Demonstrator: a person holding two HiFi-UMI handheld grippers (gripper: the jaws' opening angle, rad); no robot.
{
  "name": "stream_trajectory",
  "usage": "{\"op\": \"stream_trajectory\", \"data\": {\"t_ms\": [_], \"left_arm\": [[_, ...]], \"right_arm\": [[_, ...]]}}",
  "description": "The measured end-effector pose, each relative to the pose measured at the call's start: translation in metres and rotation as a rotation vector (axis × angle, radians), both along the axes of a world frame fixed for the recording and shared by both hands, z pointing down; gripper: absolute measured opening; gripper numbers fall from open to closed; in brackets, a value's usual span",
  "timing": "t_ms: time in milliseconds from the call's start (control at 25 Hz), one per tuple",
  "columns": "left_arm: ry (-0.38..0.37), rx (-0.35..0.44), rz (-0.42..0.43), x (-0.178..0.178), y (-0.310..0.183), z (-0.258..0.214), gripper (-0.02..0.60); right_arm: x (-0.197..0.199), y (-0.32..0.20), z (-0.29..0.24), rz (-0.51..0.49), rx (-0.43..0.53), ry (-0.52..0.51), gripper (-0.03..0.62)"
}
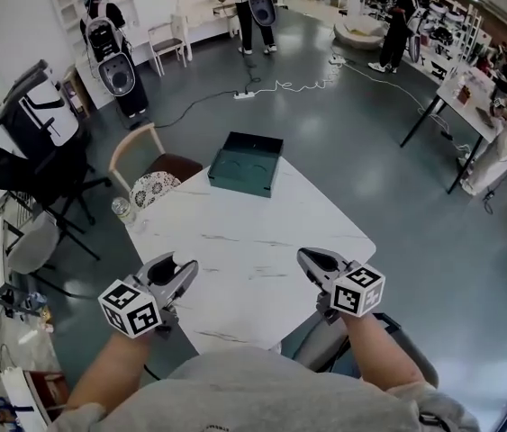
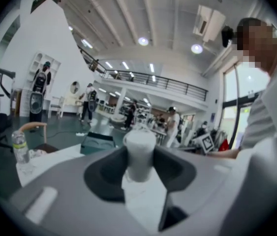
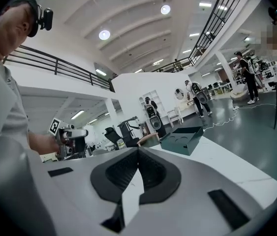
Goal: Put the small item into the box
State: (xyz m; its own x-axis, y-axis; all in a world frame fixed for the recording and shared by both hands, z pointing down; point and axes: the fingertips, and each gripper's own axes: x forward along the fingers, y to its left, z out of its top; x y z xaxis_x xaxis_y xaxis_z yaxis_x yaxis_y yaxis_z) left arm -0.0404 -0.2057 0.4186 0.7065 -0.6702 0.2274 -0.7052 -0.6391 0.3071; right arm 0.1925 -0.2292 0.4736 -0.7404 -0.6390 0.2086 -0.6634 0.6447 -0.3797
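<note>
A small white cylinder stands upright between the dark pads of my left gripper, which is shut on it. In the head view that gripper hovers over the near left part of the white marble table. My right gripper hangs over the near right part, its jaws closed tip to tip with nothing between them. The dark green open box sits at the table's far edge, well ahead of both grippers; it also shows in both gripper views.
A plastic water bottle stands at the table's left corner. Behind it a wooden chair holds a patterned cushion. Black office chairs stand to the left; several people, desks and floor cables lie beyond the table.
</note>
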Motion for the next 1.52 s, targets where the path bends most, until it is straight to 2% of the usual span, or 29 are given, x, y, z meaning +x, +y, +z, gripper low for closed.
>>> {"op": "stream_trajectory", "data": {"t_ms": [240, 440, 720, 960, 1520], "left_arm": [[-0.043, 0.042, 0.001, 0.008, -0.047, -0.025, 0.169], [-0.017, 0.060, 0.022, 0.002, -0.096, -0.032, 0.169], [0.010, 0.089, 0.102, -0.002, -0.176, -0.029, 0.169], [-0.004, 0.081, 0.134, 0.004, -0.240, -0.016, 0.168], [-0.031, 0.007, 0.122, 0.032, -0.355, 0.036, 0.168]], "right_arm": [[0.016, -0.037, 0.001, 0.020, 0.025, 0.004, 0.008], [0.009, -0.073, 0.004, 0.041, 0.050, 0.046, 0.008], [-0.012, -0.126, -0.001, 0.116, 0.051, 0.103, 0.008], [-0.033, -0.176, 0.017, 0.150, 0.027, 0.140, 0.008], [-0.039, -0.301, 0.061, 0.198, 0.023, 0.213, 0.008]]}}
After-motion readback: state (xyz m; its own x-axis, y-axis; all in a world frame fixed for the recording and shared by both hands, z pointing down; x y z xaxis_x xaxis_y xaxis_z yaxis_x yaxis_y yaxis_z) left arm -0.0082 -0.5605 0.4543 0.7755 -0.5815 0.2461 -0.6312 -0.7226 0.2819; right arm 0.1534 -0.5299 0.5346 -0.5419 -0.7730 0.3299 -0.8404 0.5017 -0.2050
